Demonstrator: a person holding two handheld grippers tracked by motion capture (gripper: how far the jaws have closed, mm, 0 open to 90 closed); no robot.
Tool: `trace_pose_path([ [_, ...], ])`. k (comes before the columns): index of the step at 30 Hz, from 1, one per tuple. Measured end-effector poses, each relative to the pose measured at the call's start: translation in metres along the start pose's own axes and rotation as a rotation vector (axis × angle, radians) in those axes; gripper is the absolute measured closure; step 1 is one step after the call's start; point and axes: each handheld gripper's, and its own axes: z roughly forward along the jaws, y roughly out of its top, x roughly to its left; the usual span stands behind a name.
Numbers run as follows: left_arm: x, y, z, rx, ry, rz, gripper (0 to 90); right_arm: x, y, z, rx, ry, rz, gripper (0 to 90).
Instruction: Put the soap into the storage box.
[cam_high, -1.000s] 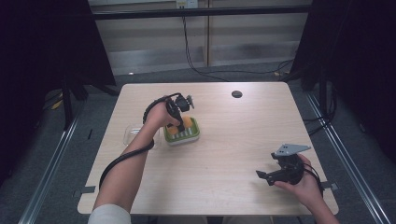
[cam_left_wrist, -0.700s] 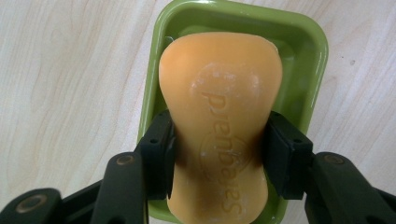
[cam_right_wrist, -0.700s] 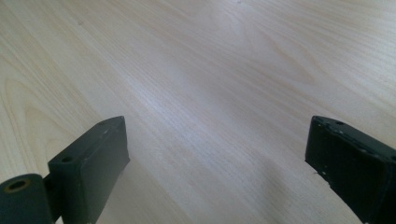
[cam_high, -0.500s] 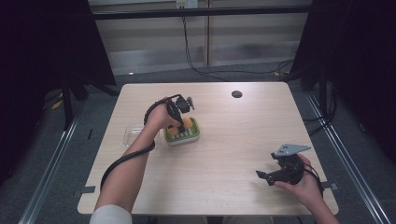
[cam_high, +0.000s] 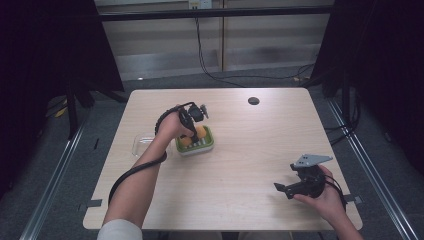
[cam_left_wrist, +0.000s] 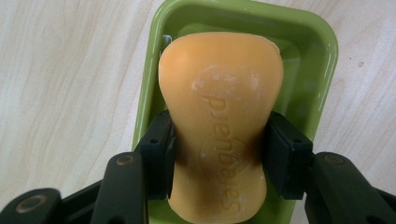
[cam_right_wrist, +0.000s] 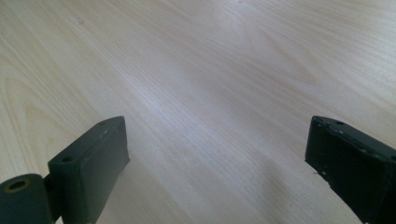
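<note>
- In the green dish, left of the table's middle, the soap lies under the left gripper, whose jaws press its waist from both sides.
- Compared with a second ago nothing has shifted: the left hand sits at the same spot over the dish, and the soap is no higher.
- I read that as a grip just settled, with the lift or the release not yet begun; which of the two it is I cannot tell.
- The right gripper rests near the table's right front corner, well apart from the dish, jaws wide with only bare wood between them.
- A clear lid lies just left of the dish.
</note>
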Motion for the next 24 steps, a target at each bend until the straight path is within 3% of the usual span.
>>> trace_pose_path([
  [4,0.0015,0.0009,0.0017,0.012,-0.018,0.005,49.6,0.0001,0.0001,-0.0002,-0.001,0.0,0.001,5.6],
  [5,-0.0002,0.0004,0.0039,-0.005,0.007,-0.002,49.6,0.0001,0.0002,-0.0003,-0.001,0.0,0.003,5.6],
  [9,0.0006,0.0006,0.0054,0.012,-0.008,0.007,49.6,-0.0002,-0.0001,-0.0002,-0.001,0.0,0.001,5.6],
  [10,-0.0001,0.0006,0.006,0.004,-0.022,-0.009,49.6,-0.0003,-0.0002,-0.0002,-0.001,0.0,0.001,5.6],
  [12,0.0006,0.0005,0.0069,0.009,-0.006,-0.001,49.6,-0.0004,-0.0003,0.0001,0.0,0.001,-0.002,5.6],
  [24,0.0022,0.0011,0.007,0.012,-0.004,0.003,49.4,-0.0001,-0.0002,-0.0005,-0.002,-0.002,-0.001,5.6],
])
